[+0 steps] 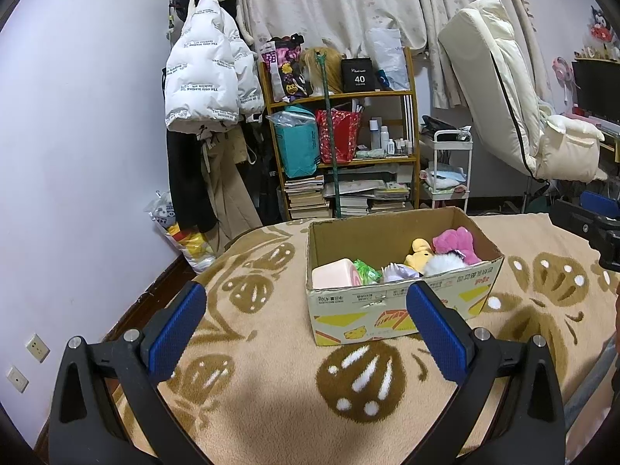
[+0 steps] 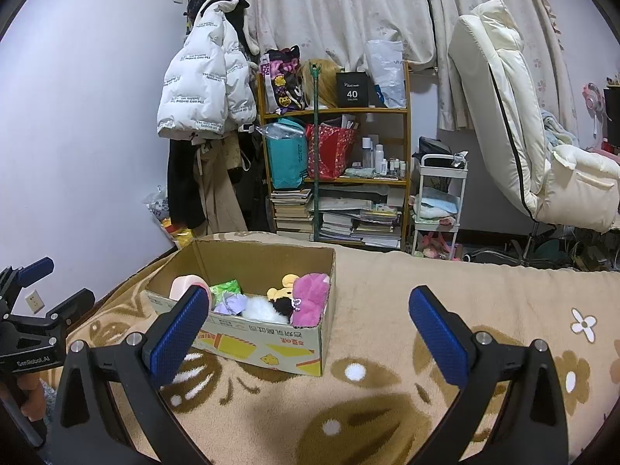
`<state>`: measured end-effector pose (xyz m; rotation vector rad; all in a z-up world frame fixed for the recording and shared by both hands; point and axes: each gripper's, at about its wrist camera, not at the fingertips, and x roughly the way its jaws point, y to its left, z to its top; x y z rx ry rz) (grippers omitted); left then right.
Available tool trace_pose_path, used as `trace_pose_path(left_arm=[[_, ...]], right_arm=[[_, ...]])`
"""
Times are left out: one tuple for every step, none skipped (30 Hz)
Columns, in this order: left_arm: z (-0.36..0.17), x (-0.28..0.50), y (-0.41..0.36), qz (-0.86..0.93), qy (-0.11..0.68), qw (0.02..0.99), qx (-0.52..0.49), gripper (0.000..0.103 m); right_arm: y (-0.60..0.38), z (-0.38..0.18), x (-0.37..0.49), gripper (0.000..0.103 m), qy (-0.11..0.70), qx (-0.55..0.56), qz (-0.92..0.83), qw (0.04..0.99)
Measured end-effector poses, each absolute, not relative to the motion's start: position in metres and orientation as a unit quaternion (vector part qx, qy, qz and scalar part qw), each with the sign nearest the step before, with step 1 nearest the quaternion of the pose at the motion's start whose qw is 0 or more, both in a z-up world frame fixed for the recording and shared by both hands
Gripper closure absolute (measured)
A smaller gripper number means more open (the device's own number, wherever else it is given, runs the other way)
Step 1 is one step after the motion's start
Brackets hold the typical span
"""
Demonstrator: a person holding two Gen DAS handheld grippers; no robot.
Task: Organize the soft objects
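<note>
Both grippers open and empty; soft toys lie in the box on the blanket.

The blanket (image 1: 271, 407) fills the lower frame. The box (image 1: 391, 310) sits at frame centre in the left view, ahead and slightly right of the left gripper (image 1: 306, 333); in the right view it lies lower left of centre, ahead-left of the right gripper (image 2: 310, 333). Long axis runs left-right. The left gripper appears nearer. Toys (image 2: 310, 298) fill the box. Legible: "40" on a shelf carton (image 1: 358, 75); "GenRobot.AI" on the left gripper body.

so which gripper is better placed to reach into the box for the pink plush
Probably the right gripper: the pink plush sits at the cardboard box's end nearest it. From the left gripper, the plush lies at the far corner. Both are open and empty.
</note>
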<state>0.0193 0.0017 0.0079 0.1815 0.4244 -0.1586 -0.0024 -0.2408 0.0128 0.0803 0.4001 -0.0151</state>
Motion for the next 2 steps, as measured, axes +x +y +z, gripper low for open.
trace_pose_path(left_arm=[[0.0079,0.0193,0.0016,-0.079,0.21,0.97,0.09,0.001],[0.0075,0.0191,0.0019,-0.08,0.21,0.97,0.09,0.001]], right_arm=[[-0.2406,0.013,-0.0024,0.0,0.199,0.04,-0.008,0.979],[-0.2407,0.0131,-0.0024,0.0,0.199,0.04,-0.008,0.979]])
